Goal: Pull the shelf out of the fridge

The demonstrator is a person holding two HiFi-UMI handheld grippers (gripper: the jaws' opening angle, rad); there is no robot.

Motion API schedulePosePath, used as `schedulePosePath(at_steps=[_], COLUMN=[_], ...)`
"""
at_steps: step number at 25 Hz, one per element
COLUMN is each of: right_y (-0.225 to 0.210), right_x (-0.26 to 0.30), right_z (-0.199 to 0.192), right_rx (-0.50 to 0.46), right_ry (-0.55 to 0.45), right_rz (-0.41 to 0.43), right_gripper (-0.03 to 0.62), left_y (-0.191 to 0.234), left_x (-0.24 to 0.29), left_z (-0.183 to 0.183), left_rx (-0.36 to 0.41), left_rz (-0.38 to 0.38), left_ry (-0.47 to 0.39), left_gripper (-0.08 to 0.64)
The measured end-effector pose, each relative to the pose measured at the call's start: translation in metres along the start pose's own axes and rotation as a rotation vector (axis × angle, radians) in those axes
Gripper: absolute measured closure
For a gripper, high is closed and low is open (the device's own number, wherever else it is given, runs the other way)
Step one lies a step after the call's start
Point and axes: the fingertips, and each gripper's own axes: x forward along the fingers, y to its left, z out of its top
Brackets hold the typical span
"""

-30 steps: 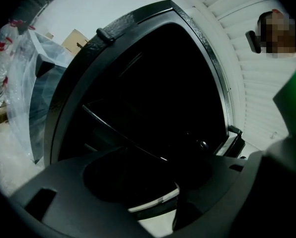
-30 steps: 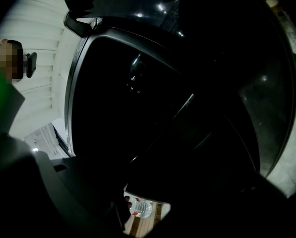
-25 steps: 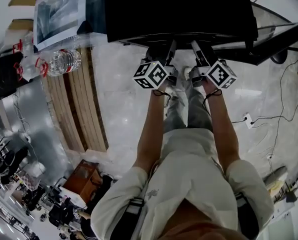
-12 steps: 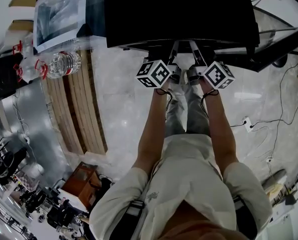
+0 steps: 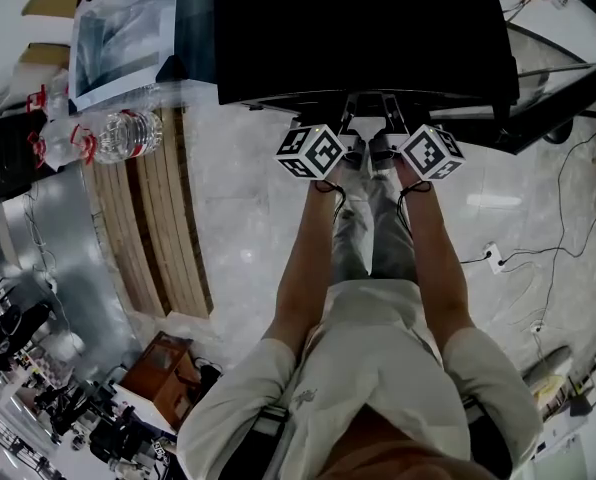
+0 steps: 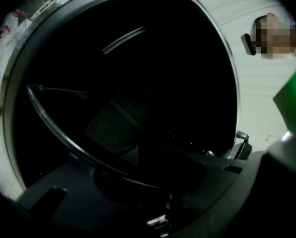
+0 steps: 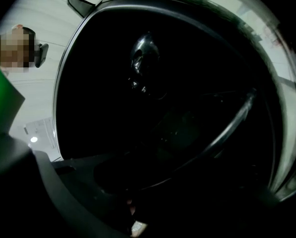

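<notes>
Looking steeply down, I saw a pale, glossy stone floor (image 5: 248, 218) with a slatted wooden pallet (image 5: 148, 218) on the left, water bottles (image 5: 118, 128) at its far end, and cables (image 5: 568, 198) trailing on the right. The black fridge (image 5: 358, 28) filled the top of the head view. The left gripper (image 5: 340, 128) and right gripper (image 5: 398, 128) reached in side by side at its front edge.

The shelf (image 6: 60, 136) sat inside the fridge, its front rim a thin curved glint in each gripper view. The left gripper's jaws stood apart, with that rim crossing the gap. On the right, one jaw showed and the other was lost in black, so I could not tell its state.
</notes>
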Motion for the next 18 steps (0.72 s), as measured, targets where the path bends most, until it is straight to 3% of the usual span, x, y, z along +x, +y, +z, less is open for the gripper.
schedulePosePath(at_steps=[7,18], right_y=[-0.0007,0.0049], right_x=[-0.0029,-0.0069], right_z=[-0.0032,-0.0011], right_rx=[0.07,0.075], right_ry=[-0.021,-0.021], right_rz=[0.001,0.027], right_gripper=[0.492,0.494], left_y=[0.0,-0.0056], left_x=[-0.0027,-0.0069], left_z=[-0.0002,0.0016], left_rx=[-0.033,-0.027], left_rz=[-0.011,-0.015], left_ry=[-0.009,0.003], left_gripper=[0.422,0.423])
